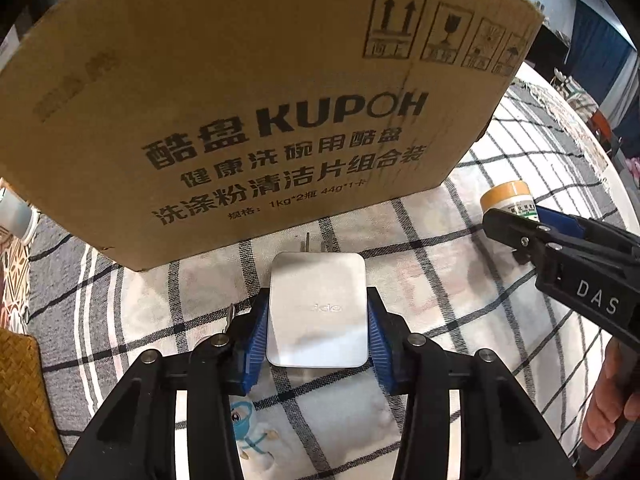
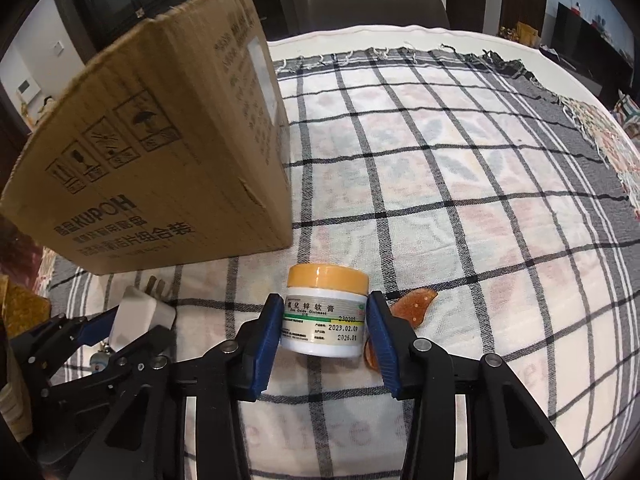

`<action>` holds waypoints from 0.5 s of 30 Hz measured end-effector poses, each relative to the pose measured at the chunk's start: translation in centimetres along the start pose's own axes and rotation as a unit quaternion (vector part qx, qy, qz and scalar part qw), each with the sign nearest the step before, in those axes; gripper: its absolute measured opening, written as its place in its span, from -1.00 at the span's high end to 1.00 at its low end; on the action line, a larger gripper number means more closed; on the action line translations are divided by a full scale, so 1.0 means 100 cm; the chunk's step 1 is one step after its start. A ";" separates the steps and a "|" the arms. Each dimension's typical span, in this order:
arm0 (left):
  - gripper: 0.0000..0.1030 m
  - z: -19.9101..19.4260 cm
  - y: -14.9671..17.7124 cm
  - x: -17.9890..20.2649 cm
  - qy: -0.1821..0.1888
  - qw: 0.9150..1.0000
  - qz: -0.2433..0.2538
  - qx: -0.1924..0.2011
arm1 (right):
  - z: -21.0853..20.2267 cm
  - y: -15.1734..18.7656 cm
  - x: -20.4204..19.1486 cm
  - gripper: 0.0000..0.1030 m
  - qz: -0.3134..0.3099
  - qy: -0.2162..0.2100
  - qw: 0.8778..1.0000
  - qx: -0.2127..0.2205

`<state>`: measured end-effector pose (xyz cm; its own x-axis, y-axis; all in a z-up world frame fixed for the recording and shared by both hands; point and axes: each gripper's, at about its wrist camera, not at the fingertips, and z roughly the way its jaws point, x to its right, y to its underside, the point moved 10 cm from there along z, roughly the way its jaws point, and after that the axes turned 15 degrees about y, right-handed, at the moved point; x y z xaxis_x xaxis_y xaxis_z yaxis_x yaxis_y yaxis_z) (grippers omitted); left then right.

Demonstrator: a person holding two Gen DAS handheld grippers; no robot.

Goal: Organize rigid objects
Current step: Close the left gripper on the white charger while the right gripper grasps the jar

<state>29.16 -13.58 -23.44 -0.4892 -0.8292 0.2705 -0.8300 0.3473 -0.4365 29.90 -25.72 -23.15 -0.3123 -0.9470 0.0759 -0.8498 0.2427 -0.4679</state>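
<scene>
A white plug-in charger lies flat on the checked cloth, prongs toward a big cardboard box. My left gripper is shut on it, a blue pad pressing on each long side. A small white ointment jar with a yellow lid stands upright on the cloth, right of the box. My right gripper is shut on it, pads against its label on both sides. The right wrist view shows the left gripper with the charger at lower left. The left wrist view shows the jar at far right.
An amber-brown curved plastic piece lies just right of the jar, partly behind the right finger. A small metal piece sits by the left finger. A woven mat borders the cloth's left. A hand holds the right gripper. A chair stands beyond the table.
</scene>
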 end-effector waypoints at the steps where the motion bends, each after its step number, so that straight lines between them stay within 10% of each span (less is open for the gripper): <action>1: 0.15 -0.001 -0.001 0.001 0.000 1.000 -0.001 0.002 | -0.003 0.001 -0.001 0.15 0.000 -0.002 1.000 0.003; 15: 0.15 -0.053 -0.009 0.018 -0.008 0.998 0.001 0.059 | -0.049 -0.003 -0.005 0.17 0.002 -0.025 0.999 0.042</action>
<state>27.64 -13.09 -18.00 -0.4852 -0.8361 0.2560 -0.7917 0.2959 -0.5344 28.20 -24.26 -18.72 -0.2916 -0.9560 0.0317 -0.8099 0.2291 -0.5400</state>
